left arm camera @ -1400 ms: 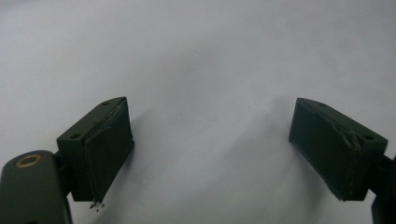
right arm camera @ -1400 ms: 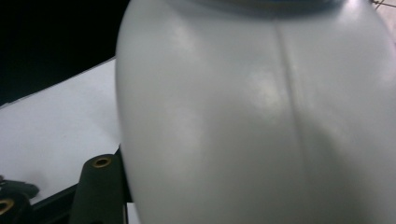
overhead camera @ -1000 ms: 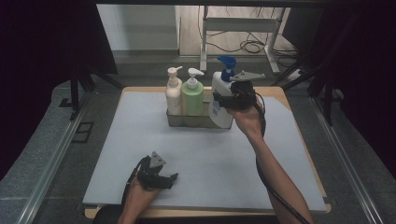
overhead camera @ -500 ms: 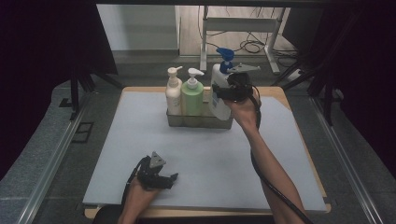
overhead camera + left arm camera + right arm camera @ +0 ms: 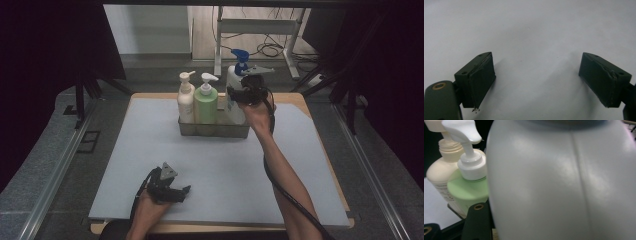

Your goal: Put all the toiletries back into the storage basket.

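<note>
A white bottle (image 5: pixel 233 92) with a blue pump (image 5: pixel 240 56) is upright at the right end of a clear tray (image 5: pixel 214 131), and my right gripper (image 5: pixel 241 98) is shut on its body from the near side. The right gripper view has the bottle's white side (image 5: pixel 564 185) close up against one black finger (image 5: pixel 477 221). A green bottle (image 5: pixel 205 102) and a cream bottle (image 5: pixel 185 100), both with white pumps, stand in the tray to its left. I cannot tell whether the white bottle's base rests on the tray floor. My left gripper (image 5: pixel 183 192) lies open on the mat with nothing between its jaws (image 5: pixel 539 82).
A pale blue-grey mat (image 5: pixel 140 150) covers a wooden table whose edge (image 5: pixel 300 100) shows at the far right. A metal frame stand (image 5: pixel 255 30) and cables are on the floor behind. Dark curtains flank both sides.
My right gripper has carried the white bottle a little farther back, and it now stands in line with the other two bottles. The left gripper has stayed put.
</note>
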A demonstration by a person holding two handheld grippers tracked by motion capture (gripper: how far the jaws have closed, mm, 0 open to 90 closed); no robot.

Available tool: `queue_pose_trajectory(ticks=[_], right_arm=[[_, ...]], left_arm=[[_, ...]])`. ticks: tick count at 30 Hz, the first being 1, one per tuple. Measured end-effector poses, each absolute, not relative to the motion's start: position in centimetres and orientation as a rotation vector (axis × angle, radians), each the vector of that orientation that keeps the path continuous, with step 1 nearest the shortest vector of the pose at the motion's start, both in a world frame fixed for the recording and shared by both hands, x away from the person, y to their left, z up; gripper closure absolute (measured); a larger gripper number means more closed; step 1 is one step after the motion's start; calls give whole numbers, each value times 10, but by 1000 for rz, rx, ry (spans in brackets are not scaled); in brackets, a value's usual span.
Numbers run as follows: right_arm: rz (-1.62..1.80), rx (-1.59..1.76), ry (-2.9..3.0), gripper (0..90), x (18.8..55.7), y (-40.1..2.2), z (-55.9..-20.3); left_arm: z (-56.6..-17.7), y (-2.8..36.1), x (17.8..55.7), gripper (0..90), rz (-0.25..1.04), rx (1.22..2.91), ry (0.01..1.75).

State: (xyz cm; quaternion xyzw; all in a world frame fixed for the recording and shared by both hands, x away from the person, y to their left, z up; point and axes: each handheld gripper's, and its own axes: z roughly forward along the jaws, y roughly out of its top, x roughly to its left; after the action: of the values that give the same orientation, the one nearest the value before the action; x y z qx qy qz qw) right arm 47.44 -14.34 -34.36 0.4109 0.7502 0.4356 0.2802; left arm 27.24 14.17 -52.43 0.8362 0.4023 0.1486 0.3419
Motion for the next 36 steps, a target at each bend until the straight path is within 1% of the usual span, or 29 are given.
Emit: queue_pose_trajectory(ticks=[14,36], right_arm=[[1144,1119,2019,377,487,-139,-360],[1119,1179,2066,379,487,-140,-386]], left_arm=[[-524,142,272,129,385,2178,1046],[-524,142,272,129,385,2178,1045]])
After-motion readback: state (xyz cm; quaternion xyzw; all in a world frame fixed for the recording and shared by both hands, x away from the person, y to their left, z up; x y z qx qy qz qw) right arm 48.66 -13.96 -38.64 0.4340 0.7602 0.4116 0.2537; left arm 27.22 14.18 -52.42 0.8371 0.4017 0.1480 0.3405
